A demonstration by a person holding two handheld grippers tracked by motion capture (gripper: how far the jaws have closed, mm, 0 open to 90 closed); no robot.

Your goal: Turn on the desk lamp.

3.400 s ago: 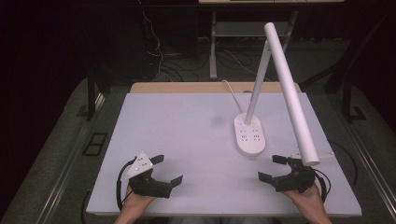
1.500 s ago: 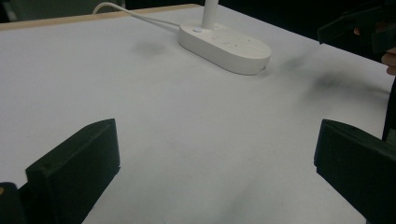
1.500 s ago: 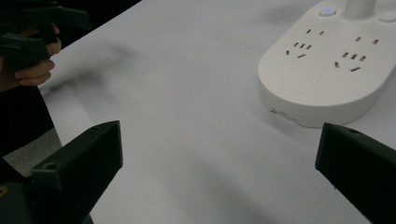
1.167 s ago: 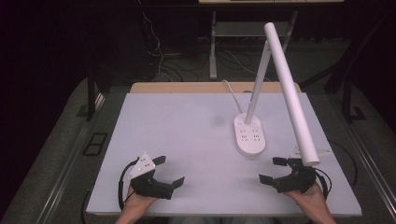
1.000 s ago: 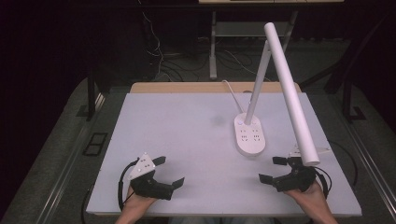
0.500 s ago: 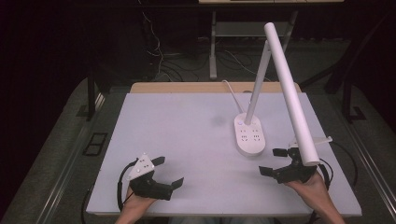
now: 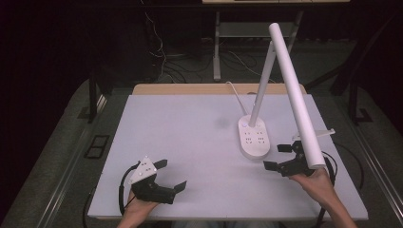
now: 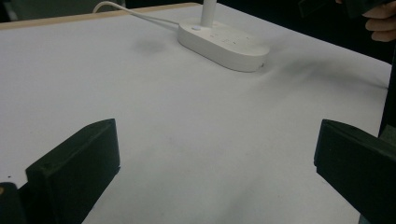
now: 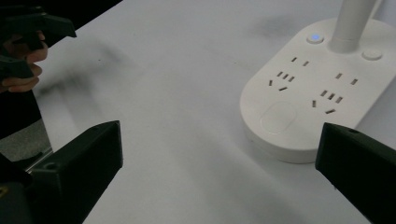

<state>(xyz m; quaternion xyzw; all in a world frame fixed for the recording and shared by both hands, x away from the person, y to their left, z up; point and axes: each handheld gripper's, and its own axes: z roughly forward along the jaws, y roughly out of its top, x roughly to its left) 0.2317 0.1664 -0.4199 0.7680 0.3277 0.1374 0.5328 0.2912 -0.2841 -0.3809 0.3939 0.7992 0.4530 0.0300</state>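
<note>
White desk lamp base (image 7: pixel 254 137) sits on the table (image 7: pixel 190 123) at about 3 o'clock of centre, flat oval with sockets on top and a small blue light lit beside the stem (image 7: pixel 262 80); long white lamp head (image 7: pixel 295 90) slants down toward 5 o'clock. Cord runs off toward 12. Right gripper (image 7: pixel 284 156) at 4 o'clock of the base, near it, not touching; jaws spread wide, nothing between them, pointed at the base. Left gripper (image 7: pixel 169 175) at 7 o'clock on the table, well apart from the lamp; jaws also wide apart, empty, over bare tabletop.
</note>
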